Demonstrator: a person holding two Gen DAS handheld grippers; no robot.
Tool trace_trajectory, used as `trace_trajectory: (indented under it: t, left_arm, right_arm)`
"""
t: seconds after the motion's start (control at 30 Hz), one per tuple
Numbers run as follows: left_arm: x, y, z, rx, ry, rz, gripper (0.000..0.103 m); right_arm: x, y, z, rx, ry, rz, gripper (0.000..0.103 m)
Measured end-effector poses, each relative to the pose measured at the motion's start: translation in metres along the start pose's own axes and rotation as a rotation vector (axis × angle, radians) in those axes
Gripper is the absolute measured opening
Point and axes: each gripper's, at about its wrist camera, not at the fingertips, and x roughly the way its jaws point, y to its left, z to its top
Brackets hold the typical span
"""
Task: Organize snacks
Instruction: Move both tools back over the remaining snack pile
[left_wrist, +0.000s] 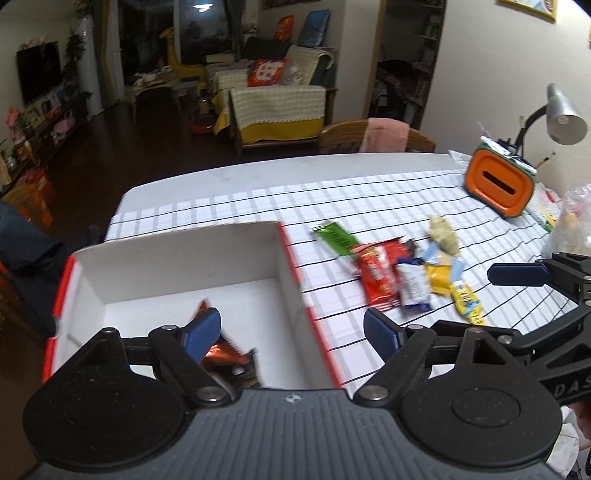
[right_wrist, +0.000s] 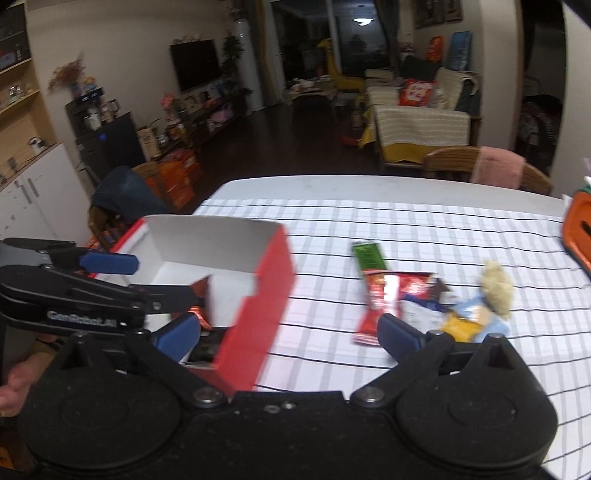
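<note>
A cardboard box, white inside and red outside, stands open on the checked tablecloth. Dark and orange wrapped snacks lie in its near corner. My left gripper hangs open over the box's right wall with nothing between its fingers. To the right of the box lies a loose pile: a green bar, a red packet, a white-and-blue packet, yellow packets and a beige puffy piece. My right gripper is wide open and empty, above the box's red side and the red packet.
An orange container and a desk lamp stand at the far right, with a clear plastic bag nearer. A wooden chair with a pink towel sits behind the table. A hand shows at the left edge.
</note>
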Motion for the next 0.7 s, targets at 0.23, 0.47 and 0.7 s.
trace_trajectory:
  t: [0.23, 0.47, 0.7]
  left_arm:
    - [0.03, -0.052, 0.01, -0.006, 0.024, -0.046, 0.086]
    - [0.064, -0.097, 0.012, 0.031, 0.067, -0.031, 0.086]
    - [0.103, -0.129, 0.012, 0.045, 0.121, -0.001, 0.086]
  right_arm:
    - [-0.006, -0.054, -0.019, 0.014, -0.052, -0.148, 0.103]
    - [0.003, -0.103, -0.037, 0.025, -0.035, -0.23, 0.103]
    - [0.022, -0.132, -0.058, -0.108, 0.027, -0.315, 0.103]
